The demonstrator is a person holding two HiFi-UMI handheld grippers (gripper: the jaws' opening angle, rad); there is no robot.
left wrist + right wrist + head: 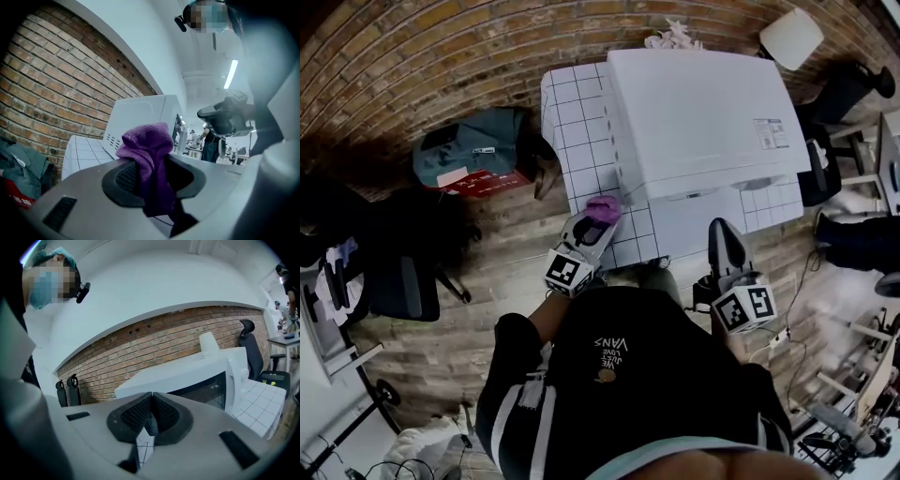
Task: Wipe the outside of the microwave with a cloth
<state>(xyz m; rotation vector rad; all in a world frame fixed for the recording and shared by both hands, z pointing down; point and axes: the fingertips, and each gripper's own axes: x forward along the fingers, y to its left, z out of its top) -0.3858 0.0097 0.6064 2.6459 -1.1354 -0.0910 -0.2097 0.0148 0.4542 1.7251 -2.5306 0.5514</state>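
A white microwave (694, 117) stands on a white tiled table (581, 141), seen from above in the head view. My left gripper (600, 214) is shut on a purple cloth (603, 209), held at the microwave's near left corner. In the left gripper view the purple cloth (147, 150) bulges up between the jaws, with the microwave (140, 117) beyond it. My right gripper (724, 246) hangs off the table's front edge, shut and empty. The right gripper view has the microwave (187, 376) with its dark door window ahead of the shut jaws.
A brick wall (441, 56) runs behind the table. A teal bag (469, 150) lies on the wooden floor to the left, beside a dark office chair (403, 281). A white lamp shade (791, 37) and crumpled cloth (673, 39) sit behind the microwave. Cables and furniture crowd the right side.
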